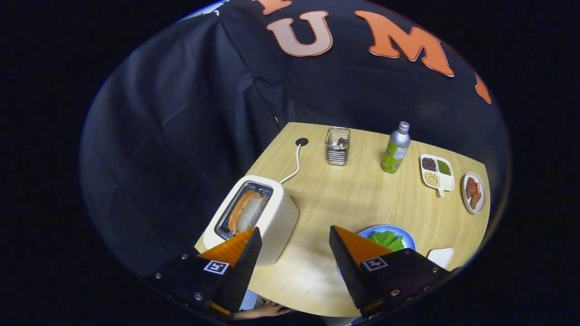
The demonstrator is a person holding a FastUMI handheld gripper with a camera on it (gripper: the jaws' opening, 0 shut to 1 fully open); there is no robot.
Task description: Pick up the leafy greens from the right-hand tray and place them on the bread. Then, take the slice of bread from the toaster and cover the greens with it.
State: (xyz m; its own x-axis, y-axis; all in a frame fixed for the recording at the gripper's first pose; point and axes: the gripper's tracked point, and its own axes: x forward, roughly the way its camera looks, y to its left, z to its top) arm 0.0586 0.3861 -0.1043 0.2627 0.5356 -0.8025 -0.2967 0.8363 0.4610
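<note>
My gripper (295,236) hangs open high above the wooden table (353,199), nothing between its fingers. A cream toaster (276,217) stands just ahead of the left finger, with a slice of bread (248,212) sitting in its slot. Leafy greens (387,239) lie on a blue plate (410,239) partly hidden behind the right finger; whether bread lies under them I cannot tell. A small white tray (440,256) sits to the right of the blue plate, mostly hidden.
At the table's far side stand a clear holder (337,146) and a green bottle (395,148). A divided white dish (437,173) with beans and a small plate (474,192) of reddish slices sit at the right. The toaster's cord (297,165) runs to a hole. A hand (265,310) rests at the near edge.
</note>
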